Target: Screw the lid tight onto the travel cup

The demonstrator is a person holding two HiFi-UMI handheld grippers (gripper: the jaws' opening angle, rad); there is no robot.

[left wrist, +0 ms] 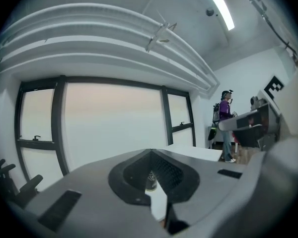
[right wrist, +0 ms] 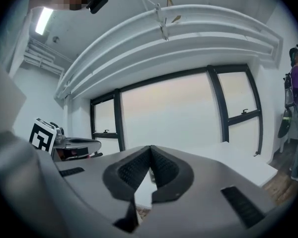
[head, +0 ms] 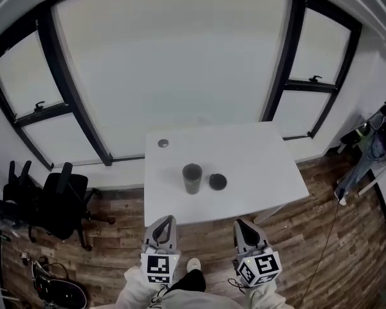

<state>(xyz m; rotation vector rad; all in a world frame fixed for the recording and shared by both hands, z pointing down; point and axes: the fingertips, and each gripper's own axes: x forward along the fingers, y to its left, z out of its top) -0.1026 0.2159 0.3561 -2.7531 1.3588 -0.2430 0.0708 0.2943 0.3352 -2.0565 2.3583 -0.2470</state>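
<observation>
Head view: travel cup (head: 192, 178) stands upright on the table (head: 257, 159), lid (head: 217, 182) flat just beside it on its right; both prob. rigid, light, smooth, so grip cup round its wall, lid by the rim; left gripper (head: 168, 219) and right gripper (head: 239, 224) sit low, short of the table edge, pointing fwd. Left gripper view: jaws together, nothing btwn. Right gripper view: same, pressed together & empty.

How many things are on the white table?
3: the travel cup near the middle, the dark lid just right of it, and a small round thing by the far left corner. None looks hidden.
</observation>
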